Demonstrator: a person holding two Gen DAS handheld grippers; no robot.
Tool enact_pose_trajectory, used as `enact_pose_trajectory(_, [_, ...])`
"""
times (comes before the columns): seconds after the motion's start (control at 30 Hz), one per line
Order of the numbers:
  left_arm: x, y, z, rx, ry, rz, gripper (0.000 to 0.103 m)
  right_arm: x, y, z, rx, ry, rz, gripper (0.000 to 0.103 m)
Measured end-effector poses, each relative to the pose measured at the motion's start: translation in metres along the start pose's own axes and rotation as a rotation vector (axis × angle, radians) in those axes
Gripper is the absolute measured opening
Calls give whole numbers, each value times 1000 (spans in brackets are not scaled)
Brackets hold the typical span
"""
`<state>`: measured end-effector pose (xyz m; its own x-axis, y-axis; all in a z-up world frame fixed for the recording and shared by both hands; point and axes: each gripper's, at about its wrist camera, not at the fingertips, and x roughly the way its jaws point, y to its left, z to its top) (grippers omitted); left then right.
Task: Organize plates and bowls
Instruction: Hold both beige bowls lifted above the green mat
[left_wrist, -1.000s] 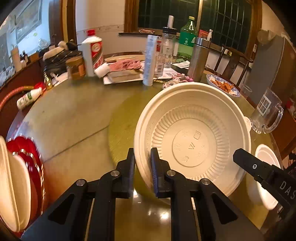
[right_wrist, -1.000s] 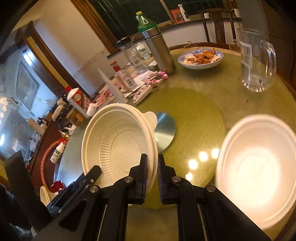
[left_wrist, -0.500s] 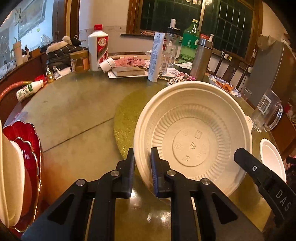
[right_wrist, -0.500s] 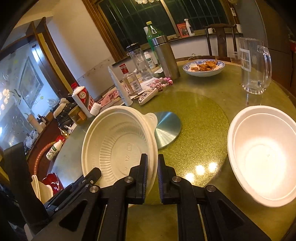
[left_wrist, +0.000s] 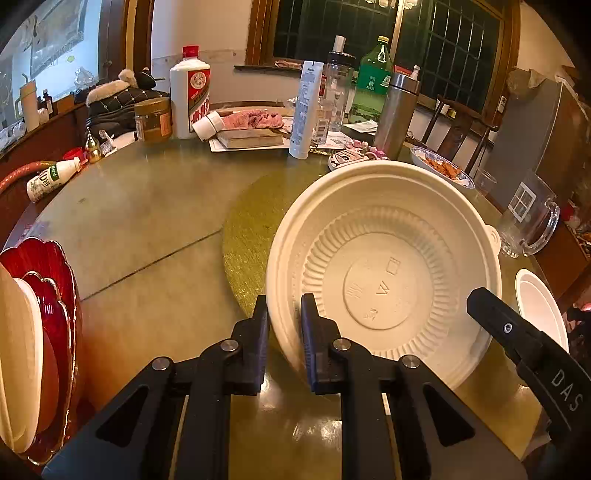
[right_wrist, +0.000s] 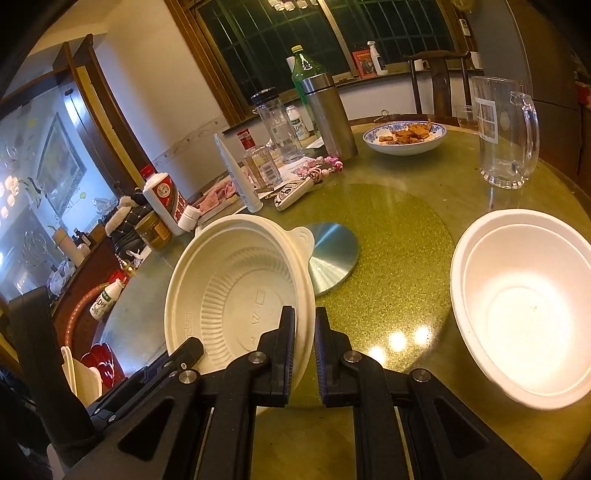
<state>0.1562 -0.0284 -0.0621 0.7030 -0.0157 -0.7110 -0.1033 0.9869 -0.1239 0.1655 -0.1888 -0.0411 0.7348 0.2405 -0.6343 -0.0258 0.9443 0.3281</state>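
Observation:
A cream disposable bowl (left_wrist: 384, 280) with a ribbed base stands tilted on its edge over the green turntable (left_wrist: 247, 229), its inside facing me. My left gripper (left_wrist: 283, 302) is shut on its left rim. My right gripper (right_wrist: 304, 314) is shut on the opposite rim of the same bowl (right_wrist: 236, 291). A right gripper finger (left_wrist: 498, 321) shows at the bowl's right side in the left wrist view. A stack of white bowls (right_wrist: 524, 306) sits upright on the table to the right. Red scalloped plates (left_wrist: 55, 302) with cream plates stand on edge at the far left.
A glass jug (right_wrist: 506, 133) and a blue-rimmed dish of food (right_wrist: 406, 136) stand at the far right. A steel flask (right_wrist: 328, 114), bottles, a white tube (left_wrist: 306, 110) and a book crowd the back. A metal disc (right_wrist: 332, 254) lies at the turntable's centre.
Both grippers have kept their hold on the cream bowl. The right gripper's view has shifted and sunk slightly, so the white bowls sit farther right and sharper.

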Motion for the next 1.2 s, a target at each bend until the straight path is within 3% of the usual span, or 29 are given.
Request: enact_pose_trajectory(1.2, [-2, -1, -2, 6, -14, 6, 15, -3, 3, -2, -8, -8, 0, 10])
